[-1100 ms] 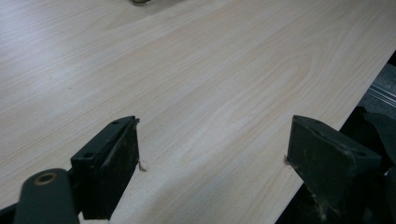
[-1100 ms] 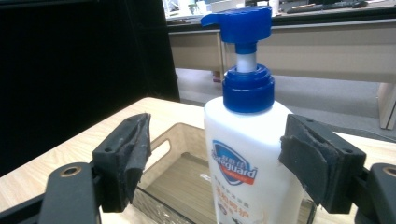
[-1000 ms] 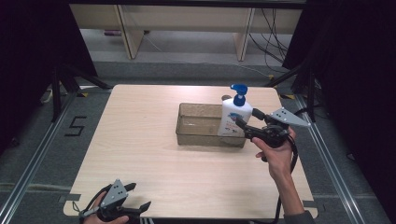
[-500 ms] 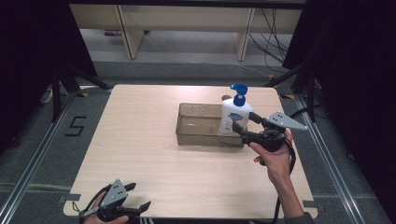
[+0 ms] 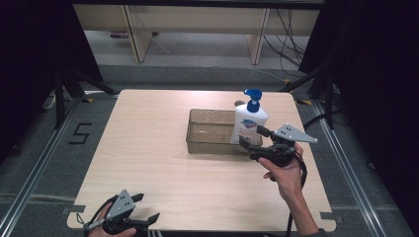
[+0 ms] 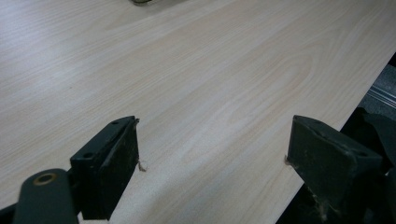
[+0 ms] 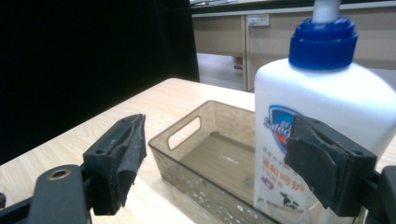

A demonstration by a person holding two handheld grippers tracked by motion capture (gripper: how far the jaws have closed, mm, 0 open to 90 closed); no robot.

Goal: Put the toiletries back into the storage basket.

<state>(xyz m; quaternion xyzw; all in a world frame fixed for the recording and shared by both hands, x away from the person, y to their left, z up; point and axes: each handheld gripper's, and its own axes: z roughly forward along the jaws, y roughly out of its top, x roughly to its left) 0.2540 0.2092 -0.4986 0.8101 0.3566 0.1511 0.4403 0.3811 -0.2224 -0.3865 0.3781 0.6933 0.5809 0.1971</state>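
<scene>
Soap bottle standing in the clear bin, right of centre in the high view.

White plastic pump bottle with blue cap (image 5: 248, 122) stands upright at the right end of the smoky transparent plastic bin (image 5: 210, 132). My right gripper (image 5: 253, 138) is spread wide just beside it; my left gripper (image 5: 144, 207), lower left, gapes empty over the pale wooden table (image 5: 148, 133).

A pale, matt wood-grain table top (image 5: 163, 148) is seen. The smoky translucent plastic bin (image 5: 210, 131) looks glossy; the white plastic pump bottle (image 5: 248, 123) smooth, blue-capped.
</scene>
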